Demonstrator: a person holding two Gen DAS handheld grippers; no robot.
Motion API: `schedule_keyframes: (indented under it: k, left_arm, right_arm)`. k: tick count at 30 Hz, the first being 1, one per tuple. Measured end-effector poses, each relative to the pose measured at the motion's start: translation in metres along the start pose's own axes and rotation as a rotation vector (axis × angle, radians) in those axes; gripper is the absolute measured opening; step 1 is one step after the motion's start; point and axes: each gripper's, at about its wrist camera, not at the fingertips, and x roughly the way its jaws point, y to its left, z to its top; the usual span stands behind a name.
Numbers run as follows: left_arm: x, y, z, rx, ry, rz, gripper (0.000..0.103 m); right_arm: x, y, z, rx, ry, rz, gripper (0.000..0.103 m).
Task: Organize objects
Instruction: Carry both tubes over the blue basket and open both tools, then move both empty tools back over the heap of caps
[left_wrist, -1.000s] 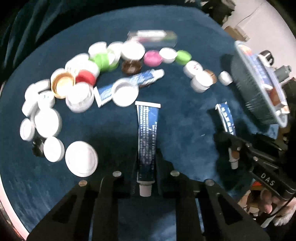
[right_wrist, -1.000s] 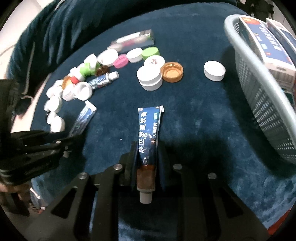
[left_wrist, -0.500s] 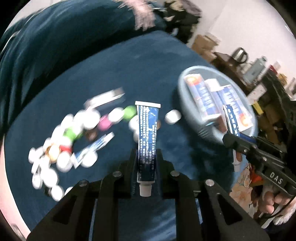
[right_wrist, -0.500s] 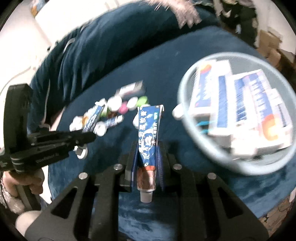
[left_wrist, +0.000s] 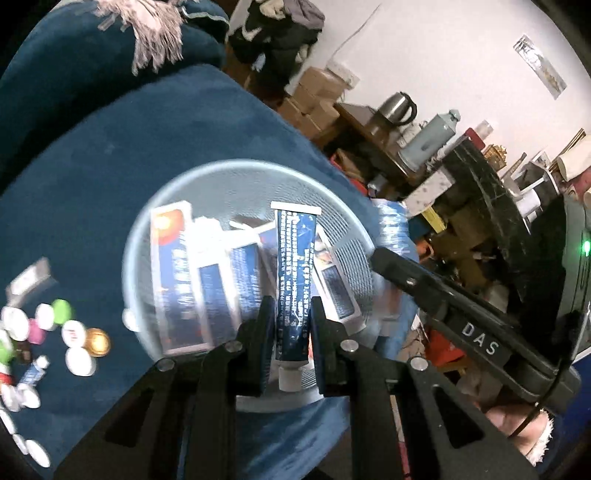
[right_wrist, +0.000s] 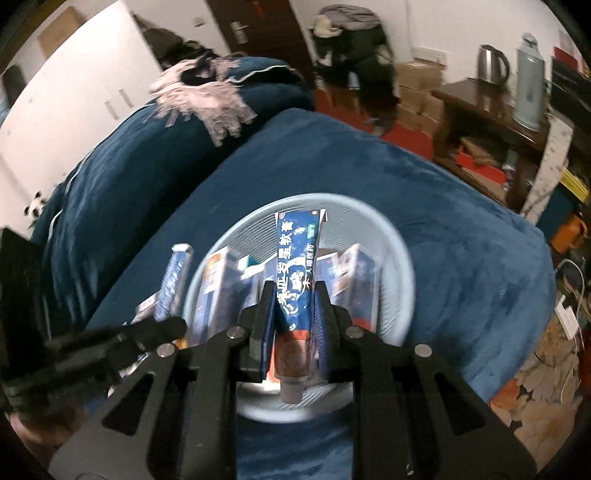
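The toothpaste tube (left_wrist: 293, 280) in the left gripper (left_wrist: 291, 347) is clamped between both pads, which press on its lower body, just above the white cap. A second toothpaste tube (right_wrist: 295, 273) sits the same way in the right gripper (right_wrist: 293, 332); there the jaws are just starting to open, but the tube is between the pads and looks held for now. Both tubes hang above the pale blue basket (right_wrist: 400, 258), which stands ahead of and below the fingertips and already holds several toothpaste boxes (left_wrist: 173, 280).

What could go wrong: the two tools are very near each other over one basket, so a tube or a finger may knock the other tool on release. The boxes fill much of the basket, so a dropped tube may land across them, slide to the rim and fall on the blue cloth (right_wrist: 461, 206). If the right jaws open unevenly, the tube may tip sideways before it falls.

Each tube has its long axis along the fingers: the cap points back toward the tool's body, the flat crimped end points forward, away from it, over the basket
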Motion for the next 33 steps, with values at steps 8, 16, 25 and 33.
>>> schedule_keyframes:
  k: [8, 16, 25, 33]
  left_arm:
    - [-0.030, 0.006, -0.005, 0.012, -0.100, 0.091, 0.102]
    - [-0.067, 0.040, -0.019, 0.048, -0.134, 0.313, 0.102]
    - [-0.105, 0.128, -0.053, -0.131, -0.142, 0.421, 0.102]
    - [-0.135, 0.222, -0.094, -0.396, -0.107, 0.492, 0.102]
  right_arm:
    - [-0.005, -0.019, -0.003, 0.042, 0.003, 0.032, 0.059]
    - [-0.008, 0.004, -0.020, -0.054, 0.000, 0.064, 0.090]
    - [0.006, 0.077, -0.039, -0.282, 0.055, 0.120, 0.092]
    - [0.022, 0.145, -0.056, -0.485, 0.102, 0.176, 0.097]
